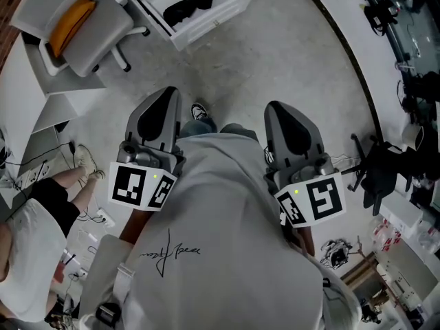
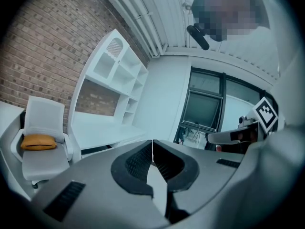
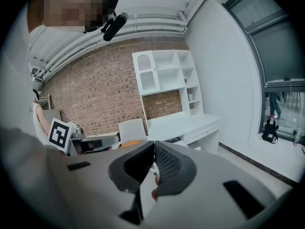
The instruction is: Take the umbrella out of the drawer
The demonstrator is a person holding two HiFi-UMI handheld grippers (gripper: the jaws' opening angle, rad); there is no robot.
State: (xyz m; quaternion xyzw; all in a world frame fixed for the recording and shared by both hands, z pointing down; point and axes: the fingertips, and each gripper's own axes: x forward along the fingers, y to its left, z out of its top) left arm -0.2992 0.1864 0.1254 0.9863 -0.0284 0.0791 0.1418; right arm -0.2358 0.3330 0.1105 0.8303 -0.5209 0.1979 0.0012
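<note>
Umbrella [image 1: 191,7] in open drawer [image 1: 218,17] — head view only

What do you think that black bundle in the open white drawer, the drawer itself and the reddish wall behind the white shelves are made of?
Black folded umbrella: it looks like soft matt fabric, since it lies crumpled in loose folds.
White drawer: probably painted or laminated board, going by the flat panels with a smooth, even surface.
Reddish-brown wall: bare brick, rough, with pale mortar lines showing between the courses.
</note>
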